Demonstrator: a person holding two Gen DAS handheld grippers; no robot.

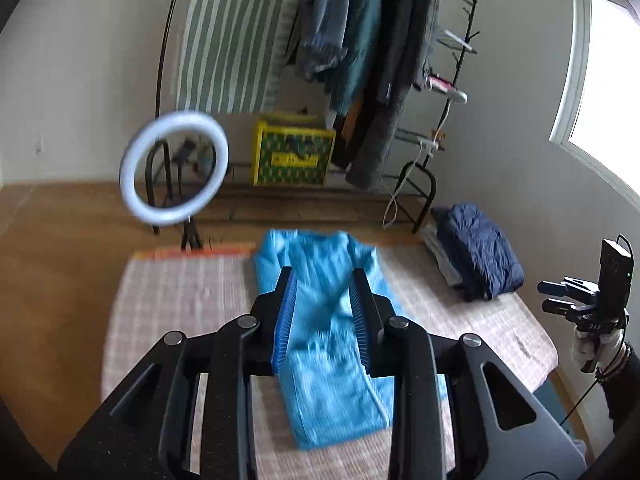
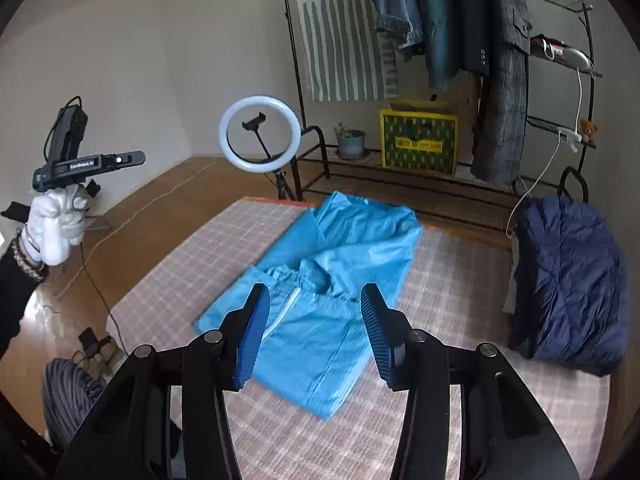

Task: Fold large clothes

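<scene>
A light blue garment (image 1: 324, 328) lies folded into a long strip on the checked mat (image 1: 180, 292). It also shows in the right wrist view (image 2: 332, 276), with its folded layers overlapping. My left gripper (image 1: 323, 276) is open and empty, held above the garment. My right gripper (image 2: 314, 292) is open and empty, also above the garment. The right gripper shows at the right edge of the left wrist view (image 1: 560, 296). The left gripper shows raised at the left of the right wrist view (image 2: 100, 160), held by a white-gloved hand.
A folded navy puffer jacket (image 2: 568, 280) lies on the mat's right end (image 1: 476, 248). A ring light on a stand (image 2: 260, 134) stands beyond the mat. A clothes rack with hanging coats (image 2: 460, 32) and a yellow box (image 2: 418, 140) stand at the wall. Cables cross the wooden floor (image 2: 92, 276).
</scene>
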